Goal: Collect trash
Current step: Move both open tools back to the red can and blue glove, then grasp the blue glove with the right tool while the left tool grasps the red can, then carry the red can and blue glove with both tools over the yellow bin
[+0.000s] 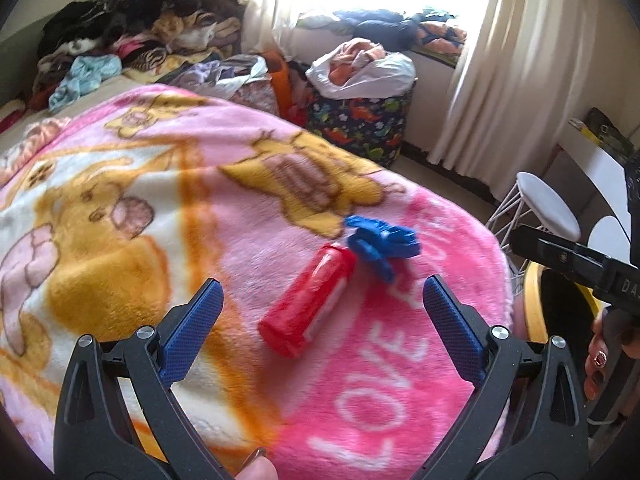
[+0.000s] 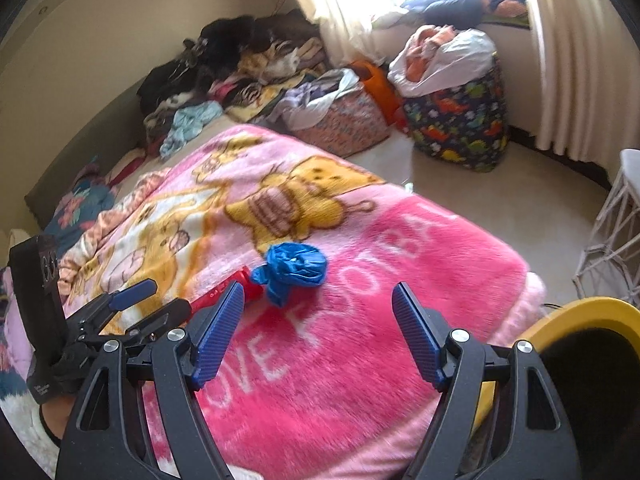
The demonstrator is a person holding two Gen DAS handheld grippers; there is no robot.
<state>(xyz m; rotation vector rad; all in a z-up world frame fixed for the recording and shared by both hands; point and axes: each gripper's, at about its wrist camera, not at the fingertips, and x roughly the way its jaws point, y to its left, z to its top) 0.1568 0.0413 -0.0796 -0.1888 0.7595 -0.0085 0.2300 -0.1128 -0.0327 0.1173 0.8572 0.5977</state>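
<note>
A red tube-shaped wrapper (image 1: 308, 300) lies on the pink cartoon blanket (image 1: 160, 184), and a crumpled blue plastic piece (image 1: 380, 244) touches its far end. My left gripper (image 1: 323, 282) hovers open just short of the red wrapper, with nothing between its blue pads. In the right wrist view the blue piece (image 2: 294, 268) sits just beyond my open right gripper (image 2: 318, 286). The red wrapper (image 2: 250, 282) is mostly hidden behind its left finger. The left gripper (image 2: 170, 295) shows at the left of that view. A yellow-rimmed bin (image 2: 580, 312) stands at the bed's near right corner.
A dinosaur-print basket (image 2: 460, 128) holding a white bag stands on the floor by the curtain. Piled clothes (image 1: 132, 36) cover the bed's far end. A white wire stool (image 1: 548, 208) is beside the bin (image 1: 536, 300). A hand with painted nails (image 1: 600, 360) holds the right tool.
</note>
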